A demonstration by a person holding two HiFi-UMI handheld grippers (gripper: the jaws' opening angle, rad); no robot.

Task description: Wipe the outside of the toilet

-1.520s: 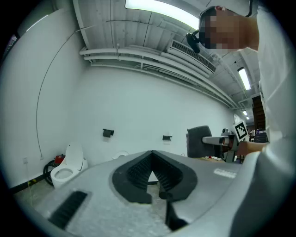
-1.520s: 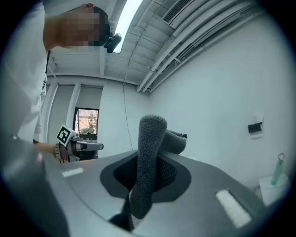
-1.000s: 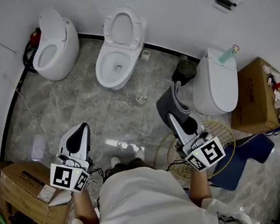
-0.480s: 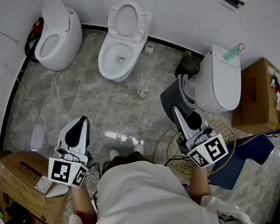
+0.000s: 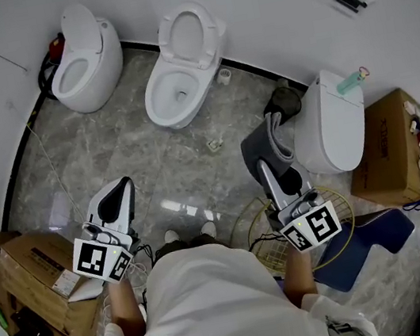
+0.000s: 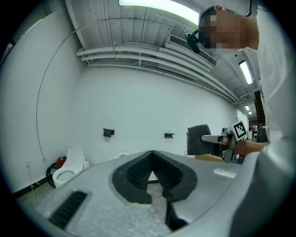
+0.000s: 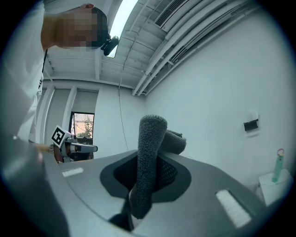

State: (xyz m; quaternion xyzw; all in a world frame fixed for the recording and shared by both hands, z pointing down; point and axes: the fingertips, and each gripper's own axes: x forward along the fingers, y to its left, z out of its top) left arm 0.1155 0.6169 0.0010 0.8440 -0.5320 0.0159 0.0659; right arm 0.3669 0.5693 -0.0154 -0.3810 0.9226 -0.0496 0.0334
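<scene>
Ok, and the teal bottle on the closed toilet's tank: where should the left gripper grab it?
Probably mid-body: the teal bottle stands upright and slim, so level jaws fit either side, below its ringed cap. Come from the front of the closed toilet, since the wall is right behind the tank. The left gripper has its jaws together, so open first.

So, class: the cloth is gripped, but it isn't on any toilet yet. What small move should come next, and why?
Probably swing the right gripper forward and to the right, bringing the grey cloth against the side of the closed-lid toilet. Its fingers are shut on the cloth, that toilet looks the closest of the three, and the cloth hangs in the air, not yet touching it.
</scene>
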